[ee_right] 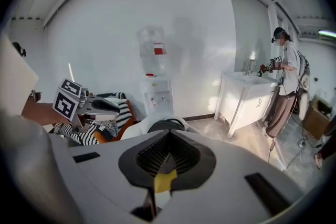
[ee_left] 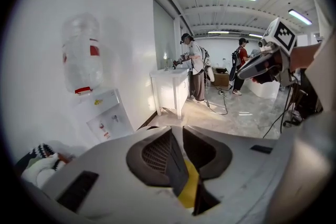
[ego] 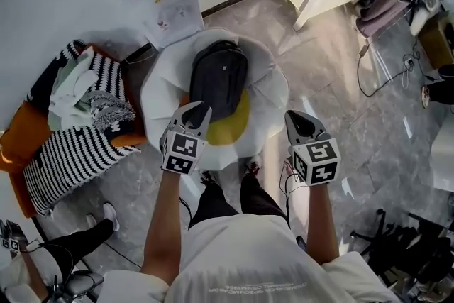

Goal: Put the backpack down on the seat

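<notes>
Backpack: the backpack (ego: 218,78) lay on the seat (ego: 273,92), resting on its yellow cushion (ego: 237,128), with nothing holding it.
Axis: its long axis ran from my side towards the far wall, leaning slightly right at the far end; I could not tell which end was the top.
Left fingers: the left fingers (ego: 193,116) stood just at the backpack's near end, a narrow gap between them and nothing in it.
Right fingers: the right fingers (ego: 301,125) were closed together and empty, well off to the right of the seat.
Risk, snag: I judged that lifting the left fingers away could catch a strap or fold and drag the backpack towards me.
Risk, slide: the near end sat low on the cushion, so a nudge might tip it off the front rim.
</notes>
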### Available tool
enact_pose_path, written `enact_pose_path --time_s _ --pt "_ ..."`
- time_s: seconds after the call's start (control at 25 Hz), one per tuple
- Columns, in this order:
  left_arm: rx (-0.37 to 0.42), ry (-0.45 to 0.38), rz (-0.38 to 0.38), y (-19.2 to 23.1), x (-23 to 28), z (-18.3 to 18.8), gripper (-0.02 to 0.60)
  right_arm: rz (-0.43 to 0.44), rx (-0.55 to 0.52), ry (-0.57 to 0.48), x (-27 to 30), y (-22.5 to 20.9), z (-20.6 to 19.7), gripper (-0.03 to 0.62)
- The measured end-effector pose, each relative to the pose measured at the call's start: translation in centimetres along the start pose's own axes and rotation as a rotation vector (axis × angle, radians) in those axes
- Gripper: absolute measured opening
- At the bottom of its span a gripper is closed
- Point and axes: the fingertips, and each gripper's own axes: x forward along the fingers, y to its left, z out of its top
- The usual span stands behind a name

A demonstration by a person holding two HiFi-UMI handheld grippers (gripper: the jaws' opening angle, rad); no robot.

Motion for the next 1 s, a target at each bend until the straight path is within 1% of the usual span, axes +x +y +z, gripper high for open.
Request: enact_pose_path --time_s 0.16,0.28,0.36,0.48,0.64,1.0 --pt "-0.006 -0.015 0.010 0.3 -1.7 1.1 0.064 -0.009 -0.028 -0.005 -1.0 0.5 1.8 0.002" --pt "0.003 -0.036 0.022 0.5 -2.9 2.4 0.041 -0.015 -0.049 -0.050 -1.3 0.6 3.6 0.002" --pt "0.007 -0.062 0.040 0.8 -3.6 3.6 0.021 -0.016 -0.061 -0.057 -1.6 0.8 4.6 0.002" --pt "0.003 -0.100 0.056 1.2 -4.7 5.3 0.018 -0.023 -0.073 -0.059 -2.0 1.1 5.6 0.002" --pt "0.016 -0.143 0.075 2.1 -5.8 7.4 0.015 -0.027 -0.077 -0.105 -2.3 1.4 7.6 0.002" --pt "0.045 -0.221 0.125 4.4 -8.1 11.5 0.015 -0.012 -0.142 -0.200 -3.7 3.0 12.5 0.002"
